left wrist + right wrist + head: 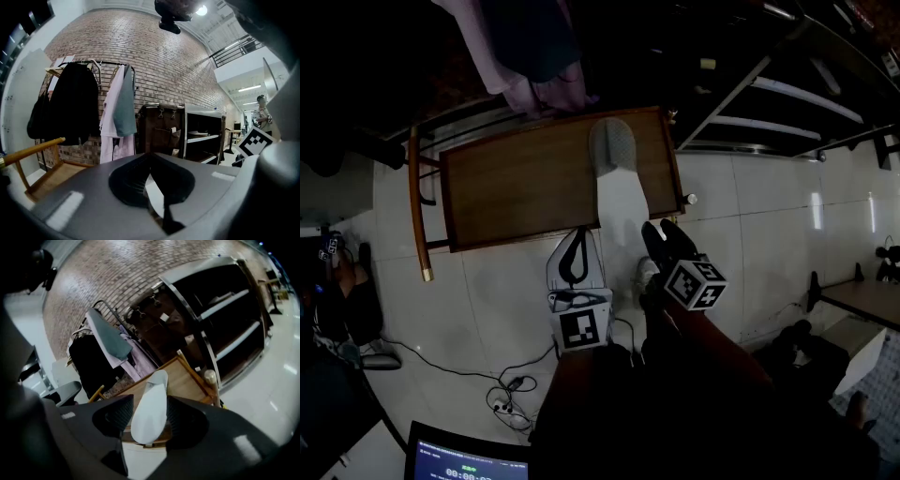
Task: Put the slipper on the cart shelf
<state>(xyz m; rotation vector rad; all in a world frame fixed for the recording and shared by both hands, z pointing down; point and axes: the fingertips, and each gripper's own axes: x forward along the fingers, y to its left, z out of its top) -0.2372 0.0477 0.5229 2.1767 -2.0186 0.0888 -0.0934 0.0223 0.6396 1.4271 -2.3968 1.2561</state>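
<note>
A white slipper [617, 183] with a grey toe lies lengthwise, toe end on the brown wooden cart shelf [516, 183] near its right side, heel sticking out past the shelf's front edge. My right gripper [656, 230] is at that heel. In the right gripper view the slipper [151, 408] fills the space between the two pads, which touch its sides, so the right gripper [149, 404] is shut on it. My left gripper [577, 234] hangs just left of the heel over the floor tiles, fingertips together, holding nothing. The left gripper [150, 157] points level at the brick wall.
The cart has a raised wooden rim, a corner post [211, 377] and a curved wooden handle [417, 206] on its left. Garments on a rack [117, 108] hang behind it. Dark metal shelving [787, 103] stands to the right. Cables and a power strip [502, 398] lie on the floor.
</note>
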